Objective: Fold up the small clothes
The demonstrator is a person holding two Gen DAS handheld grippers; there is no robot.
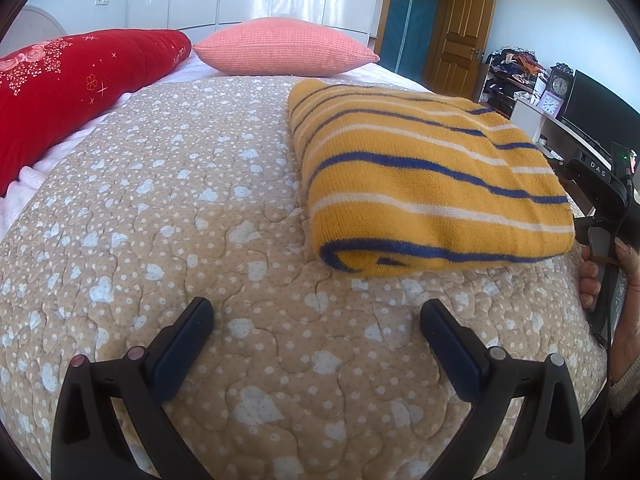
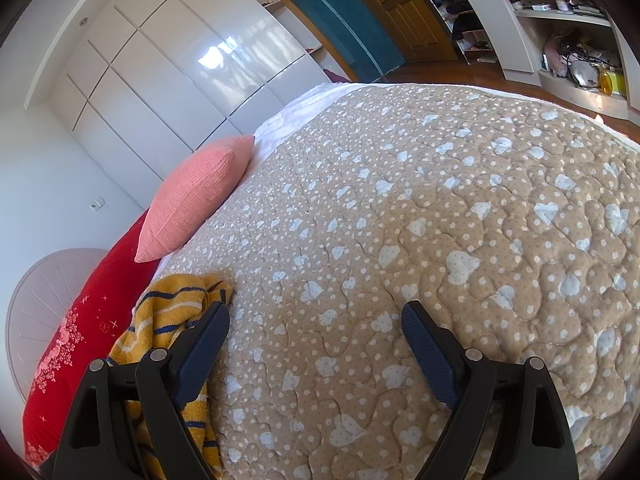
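Observation:
A yellow knit garment (image 1: 424,176) with blue and white stripes lies folded into a thick rectangle on the beige quilt (image 1: 200,208). My left gripper (image 1: 316,314) hovers open just in front of its near folded edge, with nothing between the fingers. In the right wrist view the same garment (image 2: 168,320) shows at the lower left, partly behind the left finger (image 2: 202,354). My right gripper (image 2: 316,318) stands open over bare quilt (image 2: 400,220), holding nothing. In the left wrist view, the right gripper's body (image 1: 604,200) and the hand holding it sit beyond the garment's right edge.
A red floral pillow (image 1: 72,88) and a pink pillow (image 1: 284,46) lie at the head of the bed. White wardrobe doors (image 2: 172,64) stand behind. A desk with clocks and a monitor (image 1: 560,92) and shelves (image 2: 576,40) flank the bed's right side.

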